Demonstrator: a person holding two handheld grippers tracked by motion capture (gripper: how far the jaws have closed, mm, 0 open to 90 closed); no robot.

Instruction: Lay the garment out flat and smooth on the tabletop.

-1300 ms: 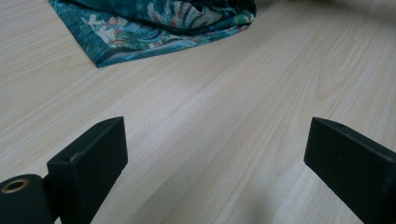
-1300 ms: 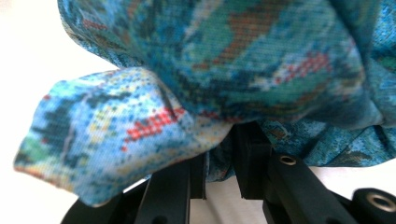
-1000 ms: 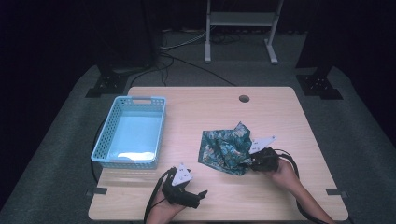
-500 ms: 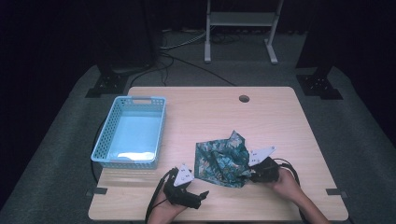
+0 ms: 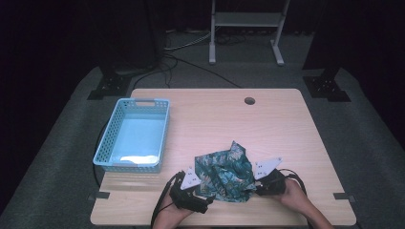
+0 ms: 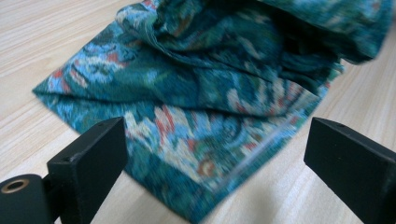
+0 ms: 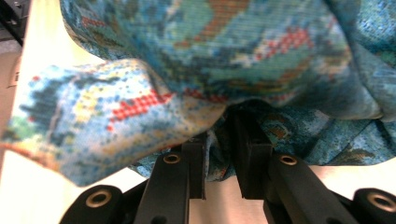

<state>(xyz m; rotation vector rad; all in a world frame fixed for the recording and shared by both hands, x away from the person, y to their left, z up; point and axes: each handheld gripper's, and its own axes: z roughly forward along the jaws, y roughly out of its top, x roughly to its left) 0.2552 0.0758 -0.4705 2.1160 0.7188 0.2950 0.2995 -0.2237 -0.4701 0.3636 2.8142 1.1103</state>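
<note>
From above we see, at nine o'clock on the pale wooden table [image 5: 267, 124], one light blue perforated plastic basket [image 5: 133, 135]. Towards six o'clock lies one crumpled teal cloth with a red and cream pattern [image 5: 224, 171], bunched into a heap near the table's near edge, well apart from the basket. Two grippers flank it: the left gripper [image 5: 203, 206] at its seven o'clock side, the right gripper [image 5: 253, 188] at its four o'clock side, each held in one hand.

The high view is too small to show how the jaws stand; the gripper views settle that. In the left gripper view the two black jaws stand wide apart, with a flat hemmed corner of the cloth [image 6: 205, 116] lying on the wood between and beyond them, untouched by either jaw. In the right gripper view the jaws are drawn narrow and pinch a fold of the cloth [image 7: 205, 60], which billows up and over them.

We count one basket, one cloth, two grippers, two hands, and one round dark hole [image 5: 249, 100] at twelve o'clock.
</note>
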